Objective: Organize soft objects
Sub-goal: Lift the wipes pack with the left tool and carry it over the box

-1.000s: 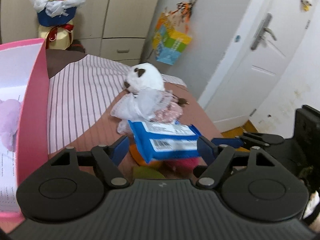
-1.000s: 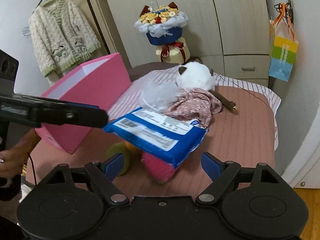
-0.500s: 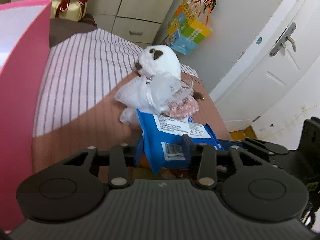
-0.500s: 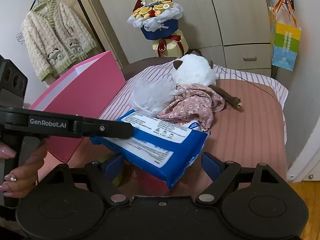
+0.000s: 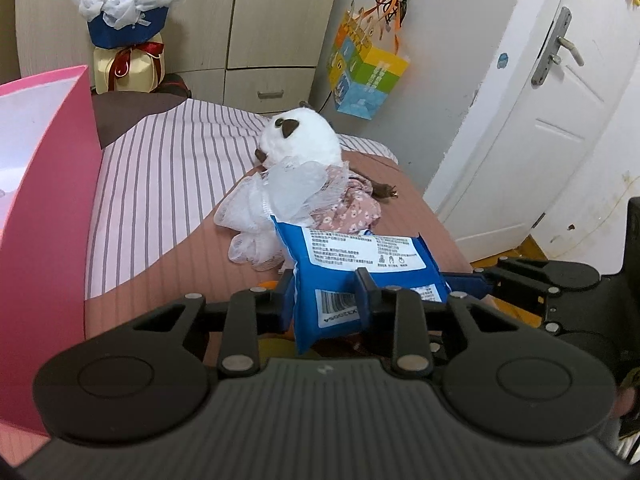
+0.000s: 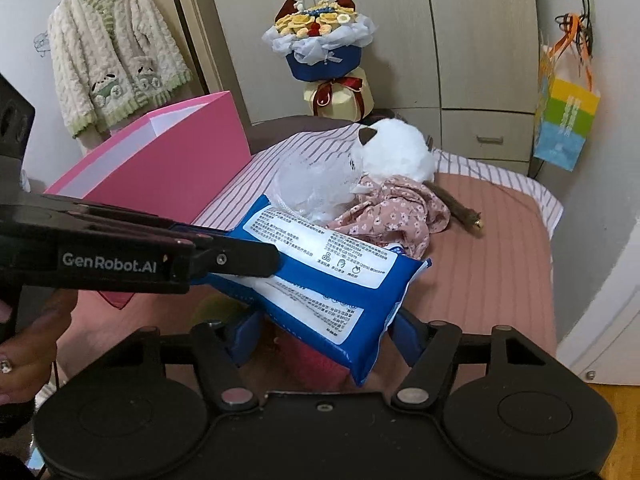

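A blue wipes pack [image 5: 360,256] with white labels hangs over the bed. My left gripper [image 5: 324,296] is shut on its near end and squeezes it narrow. From the right wrist, that gripper's finger [image 6: 236,258] reaches in from the left onto the pack [image 6: 320,276]. My right gripper [image 6: 326,330] has the pack's lower corner between its jaws, which are closing. I do not see its pads press the pack. A white plush toy [image 5: 300,140] in a floral dress and white lace lies behind the pack. Green and pink soft things [image 6: 312,360] show dimly under it.
An open pink box [image 5: 44,200] stands on the bed at the left [image 6: 160,160]. A flower bouquet [image 6: 324,48], wardrobe doors, a hanging cardigan [image 6: 116,60] and a colourful gift bag [image 5: 364,76] line the back. A white door [image 5: 532,120] is at the right. A person's hand [image 6: 24,356] holds the left gripper.
My left jaws closed from half open onto the pack's end. The right jaws narrowed around the pack. The pack now sits nearer the right camera and more tilted.
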A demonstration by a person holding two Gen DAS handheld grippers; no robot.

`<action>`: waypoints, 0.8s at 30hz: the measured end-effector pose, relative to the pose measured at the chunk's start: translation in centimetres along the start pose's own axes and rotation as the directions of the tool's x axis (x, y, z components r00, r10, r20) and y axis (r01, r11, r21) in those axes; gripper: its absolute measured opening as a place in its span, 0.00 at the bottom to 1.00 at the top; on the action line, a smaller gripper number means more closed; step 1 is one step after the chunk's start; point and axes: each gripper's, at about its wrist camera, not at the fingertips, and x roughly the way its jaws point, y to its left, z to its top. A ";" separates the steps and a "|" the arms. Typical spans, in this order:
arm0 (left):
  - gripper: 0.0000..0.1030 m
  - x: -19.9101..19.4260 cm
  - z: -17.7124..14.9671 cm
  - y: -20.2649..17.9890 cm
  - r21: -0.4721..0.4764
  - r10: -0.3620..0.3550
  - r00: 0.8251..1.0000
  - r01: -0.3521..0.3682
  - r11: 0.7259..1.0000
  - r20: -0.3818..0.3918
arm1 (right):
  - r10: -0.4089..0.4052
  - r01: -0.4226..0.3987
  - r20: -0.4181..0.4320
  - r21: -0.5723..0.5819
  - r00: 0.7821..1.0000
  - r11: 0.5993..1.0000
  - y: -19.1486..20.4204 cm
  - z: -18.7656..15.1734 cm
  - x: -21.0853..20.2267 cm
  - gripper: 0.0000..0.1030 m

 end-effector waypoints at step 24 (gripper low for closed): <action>0.28 -11.6 -3.8 -0.3 0.097 -0.008 1.000 0.009 0.995 -0.016 | -0.029 0.043 0.055 -0.259 0.998 0.965 9.8 -2.2 -7.5 0.67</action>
